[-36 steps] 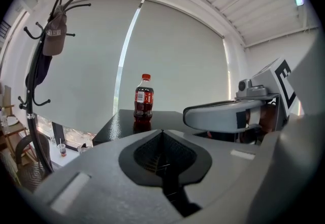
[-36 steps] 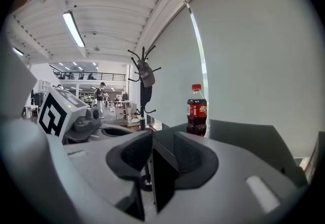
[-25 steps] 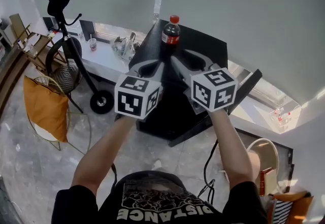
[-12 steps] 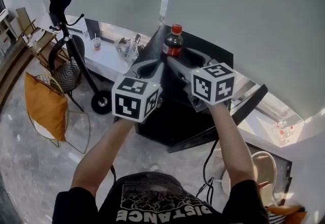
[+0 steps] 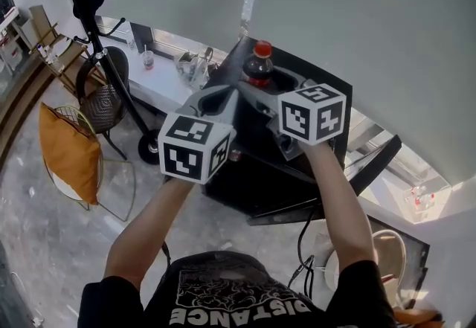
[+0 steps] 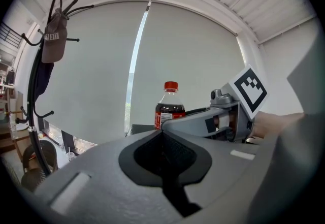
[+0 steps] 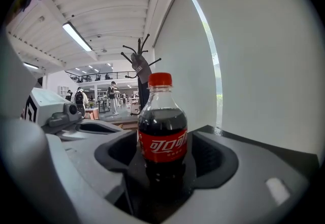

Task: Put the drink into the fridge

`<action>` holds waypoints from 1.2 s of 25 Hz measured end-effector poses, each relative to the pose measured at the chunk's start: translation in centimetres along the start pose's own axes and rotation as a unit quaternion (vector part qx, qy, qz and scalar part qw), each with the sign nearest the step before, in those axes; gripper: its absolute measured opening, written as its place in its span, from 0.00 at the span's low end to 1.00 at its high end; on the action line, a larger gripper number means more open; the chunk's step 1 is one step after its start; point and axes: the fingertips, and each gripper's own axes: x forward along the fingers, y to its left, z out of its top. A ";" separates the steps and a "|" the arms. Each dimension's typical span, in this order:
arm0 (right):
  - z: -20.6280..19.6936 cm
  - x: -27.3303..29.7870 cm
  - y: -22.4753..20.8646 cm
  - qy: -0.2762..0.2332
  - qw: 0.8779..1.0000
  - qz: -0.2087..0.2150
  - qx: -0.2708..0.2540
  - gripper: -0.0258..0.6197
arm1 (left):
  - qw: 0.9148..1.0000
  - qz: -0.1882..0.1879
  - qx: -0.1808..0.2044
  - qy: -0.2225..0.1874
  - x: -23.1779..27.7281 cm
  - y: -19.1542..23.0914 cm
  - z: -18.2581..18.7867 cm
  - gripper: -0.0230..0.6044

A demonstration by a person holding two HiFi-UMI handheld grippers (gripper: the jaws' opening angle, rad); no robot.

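Straddling one cola bottle [image 7: 162, 134], the right gripper [image 7: 166, 159] just opened wider.

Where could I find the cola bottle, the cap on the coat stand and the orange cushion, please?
cola bottle [image 7: 163, 147], right gripper view, on its red label.
cap [image 6: 51, 44], left gripper view, on its crown.
orange cushion [image 5: 63, 152], head view, on its middle.
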 end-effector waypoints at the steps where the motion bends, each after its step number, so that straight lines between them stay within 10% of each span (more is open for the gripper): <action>1: -0.1 0.3 -0.1 0.002 1.000 0.003 0.000 0.55 | 1.000 0.002 0.000 0.001 0.1 0.2 0.0 0.04; 30: 0.2 -1.6 4.9 -0.033 0.999 -0.037 -0.001 0.52 | 1.000 -0.019 0.004 0.008 -5.8 0.2 -1.8 0.04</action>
